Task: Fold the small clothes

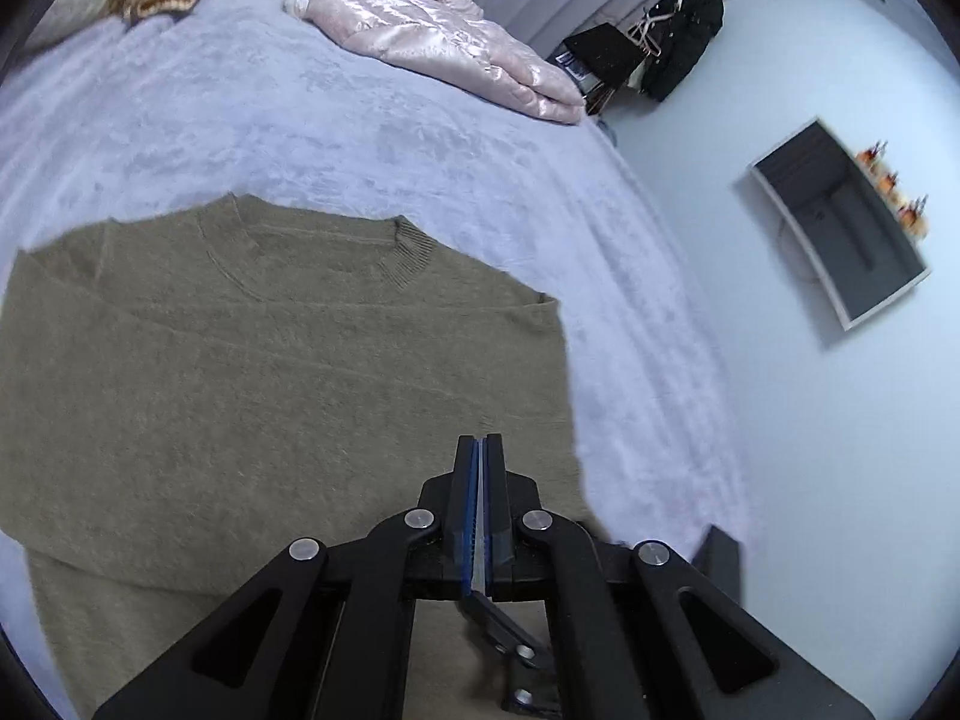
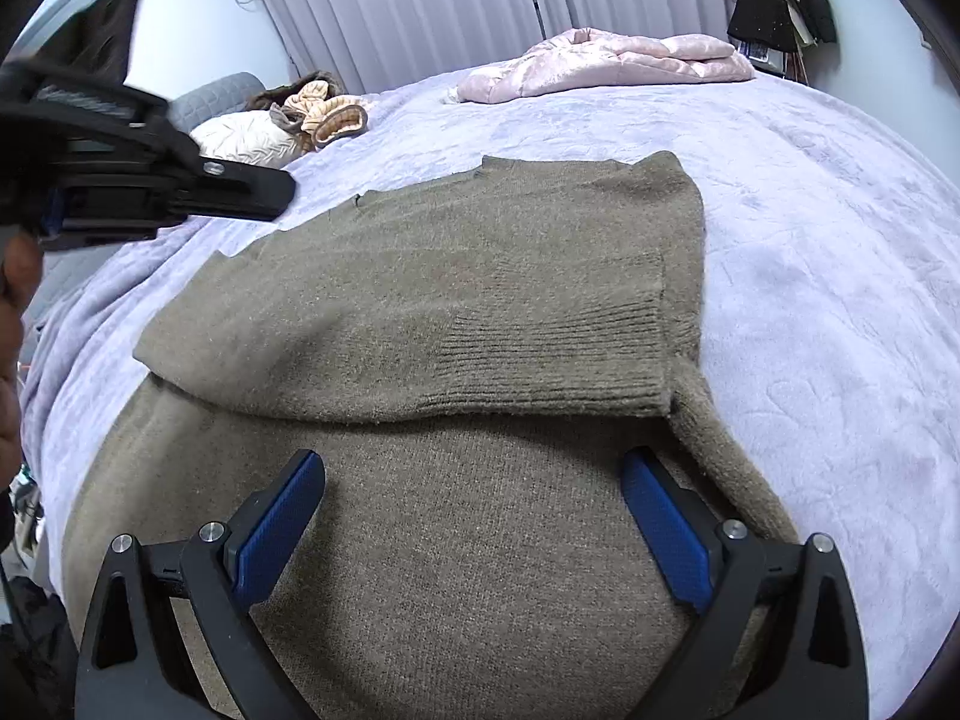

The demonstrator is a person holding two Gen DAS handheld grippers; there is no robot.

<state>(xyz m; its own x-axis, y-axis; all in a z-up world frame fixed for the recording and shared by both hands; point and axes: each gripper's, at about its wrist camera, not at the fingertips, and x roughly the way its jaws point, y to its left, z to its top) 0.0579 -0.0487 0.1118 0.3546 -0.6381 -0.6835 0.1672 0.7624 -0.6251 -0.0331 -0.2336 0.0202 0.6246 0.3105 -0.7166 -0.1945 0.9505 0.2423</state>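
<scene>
A bed (image 2: 810, 228) under a pale lavender plush blanket (image 1: 360, 138) fills both views; grey-white curtains (image 2: 420, 6) hang behind it. On the blanket lies the olive-brown knitted sweater (image 2: 480, 312), spread flat with its ribbed collar (image 1: 408, 252) toward the far side; one sleeve (image 2: 540, 354) is folded across the body, its ribbed cuff ending near the sweater's right edge. A shiny pink quilted jacket (image 1: 444, 42) lies bundled at the far edge of the bed; a beige fleecy garment (image 2: 330, 108) sits near a white pillow (image 2: 252, 141) at the far left. Dark clothes on hangers (image 1: 678, 42) hang by the wall; no writing or brand can be read anywhere. The right gripper (image 2: 474, 531) hovers over the sweater's lower body, its jaws wide apart with blue pads (image 2: 282, 528) and nothing between them; the left gripper (image 1: 479, 450) is over the sweater's edge, its jaws pressed together with nothing in them.
</scene>
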